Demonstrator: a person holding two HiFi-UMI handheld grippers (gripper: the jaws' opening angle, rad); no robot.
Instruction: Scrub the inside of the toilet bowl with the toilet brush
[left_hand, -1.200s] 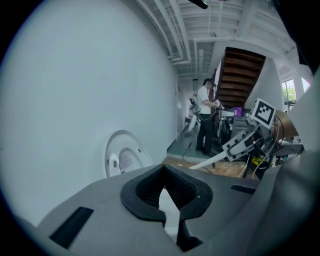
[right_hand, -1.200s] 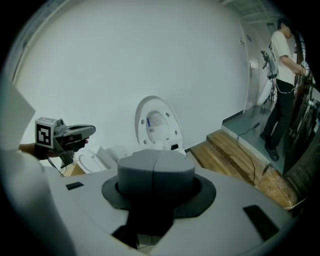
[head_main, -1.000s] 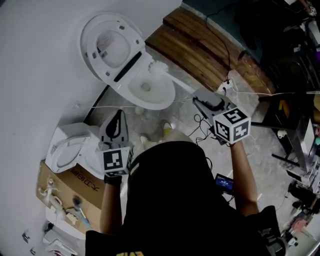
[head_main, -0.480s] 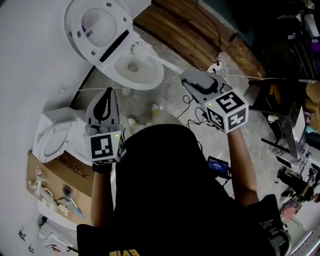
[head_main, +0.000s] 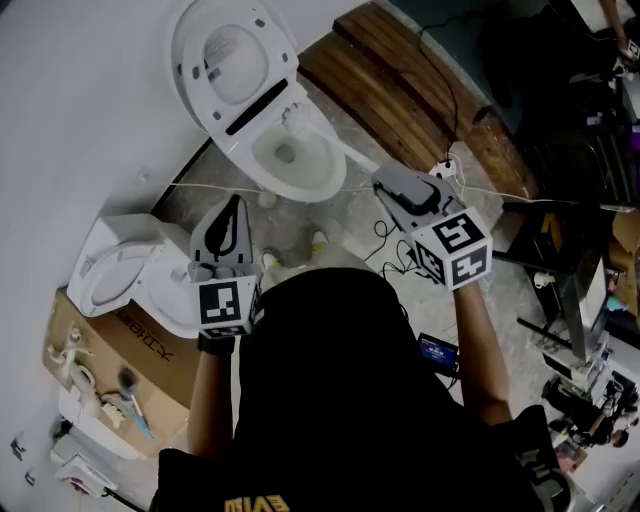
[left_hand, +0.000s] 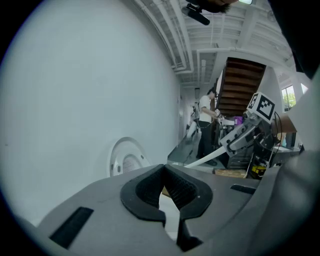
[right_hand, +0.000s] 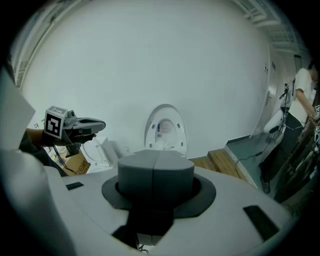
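White bristles of the toilet brush (head_main: 293, 114) had slid a little along the rear wall of the toilet bowl (head_main: 318, 176) over the last second. They ended just below the hinge of the raised lid (head_main: 232, 62), nearer the bowl's middle than before. Most of the apparent shift came from the head camera swinging.

The right tongs (head_main: 384, 180) were pressed together. The left gripper view showed the white handle running out of them, so they pinched the brush by its far end. I judged the scrubbing under way but confined to the back of the bowl, with the front and side walls yet to be covered. The left tongs (head_main: 234, 208) were closed tip to tip on nothing, held beside the bowl.

A second white toilet (head_main: 125, 280) stood by a cardboard box (head_main: 95, 355) at the left. Wooden steps (head_main: 400, 85) lay to the right, and cables (head_main: 395, 240) trailed over the floor near the person's feet. A thin white cord (head_main: 190, 187) crossed just in front of the bowl and could snag the handle on a wider stroke.
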